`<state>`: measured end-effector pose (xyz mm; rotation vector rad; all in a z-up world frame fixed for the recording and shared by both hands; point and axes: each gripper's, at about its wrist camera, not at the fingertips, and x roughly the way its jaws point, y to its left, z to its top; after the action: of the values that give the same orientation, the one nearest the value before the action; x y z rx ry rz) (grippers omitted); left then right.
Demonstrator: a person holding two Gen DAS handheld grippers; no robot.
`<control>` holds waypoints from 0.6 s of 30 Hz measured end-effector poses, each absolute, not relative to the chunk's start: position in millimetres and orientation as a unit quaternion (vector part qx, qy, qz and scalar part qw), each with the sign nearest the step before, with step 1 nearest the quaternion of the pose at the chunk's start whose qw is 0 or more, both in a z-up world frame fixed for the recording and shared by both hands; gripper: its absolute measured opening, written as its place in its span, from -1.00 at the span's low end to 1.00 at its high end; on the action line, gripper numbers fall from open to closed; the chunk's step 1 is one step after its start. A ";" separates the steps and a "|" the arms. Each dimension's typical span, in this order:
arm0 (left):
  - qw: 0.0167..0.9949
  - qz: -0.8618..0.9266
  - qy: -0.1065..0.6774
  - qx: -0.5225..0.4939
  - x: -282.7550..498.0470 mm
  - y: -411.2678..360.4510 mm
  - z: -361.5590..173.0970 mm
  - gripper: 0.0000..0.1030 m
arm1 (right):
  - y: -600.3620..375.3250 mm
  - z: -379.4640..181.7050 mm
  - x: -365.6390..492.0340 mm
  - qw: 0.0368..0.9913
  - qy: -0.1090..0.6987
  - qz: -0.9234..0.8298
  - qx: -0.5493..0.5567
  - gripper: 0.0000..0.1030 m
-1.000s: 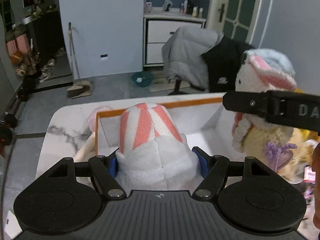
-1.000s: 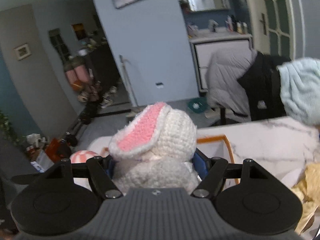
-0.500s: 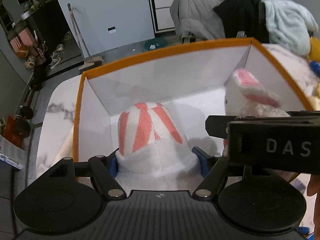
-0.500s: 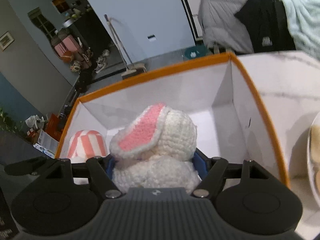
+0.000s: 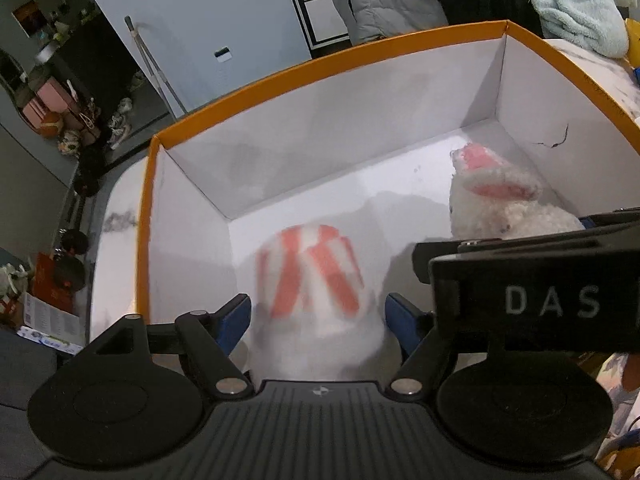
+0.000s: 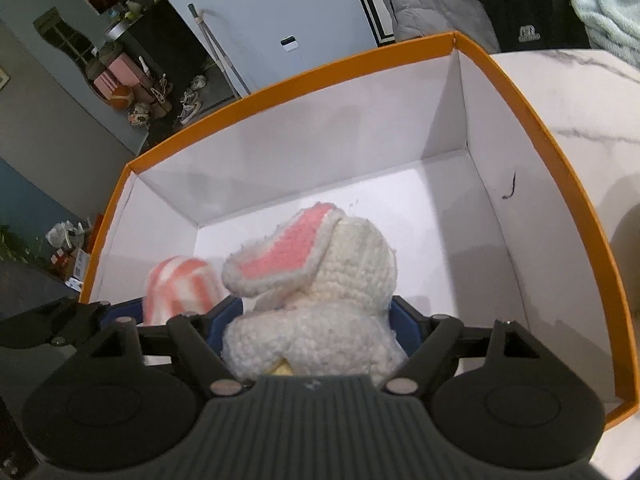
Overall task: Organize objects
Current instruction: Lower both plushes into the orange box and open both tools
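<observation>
Box (image 5: 344,60) ahead, both toys inside its walls | my left tongs (image 5: 316,316) parted, striped toy (image 5: 312,280) loose between them | my right tongs (image 6: 308,320) grasping rabbit (image 6: 320,280) | left: free rabbit; more clutter lies right.

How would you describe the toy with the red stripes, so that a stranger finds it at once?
Look into the big orange-rimmed box with white inner walls. Two soft toys are inside, each between the fingers of a gripper. The striped toy sits at the left gripper; it has a round white top with red-pink stripes, while the bunny beside it has a pink-lined ear.
</observation>
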<state>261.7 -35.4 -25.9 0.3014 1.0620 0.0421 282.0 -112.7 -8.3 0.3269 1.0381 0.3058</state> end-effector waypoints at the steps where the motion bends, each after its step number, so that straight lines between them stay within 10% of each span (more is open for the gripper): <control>1: 0.853 0.019 0.501 0.147 260.9 -36.5 -25.0 0.72 | -112.2 -7.5 281.5 0.843 0.494 0.145 0.156 0.56; 18: 0.891 0.020 0.444 0.089 245.6 -8.2 35.2 0.72 | -124.1 50.9 256.5 0.870 0.432 0.166 0.169 0.53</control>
<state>245.6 -8.2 35.2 0.1840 0.9216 0.0425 256.5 -124.1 50.9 0.3534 0.9033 0.3476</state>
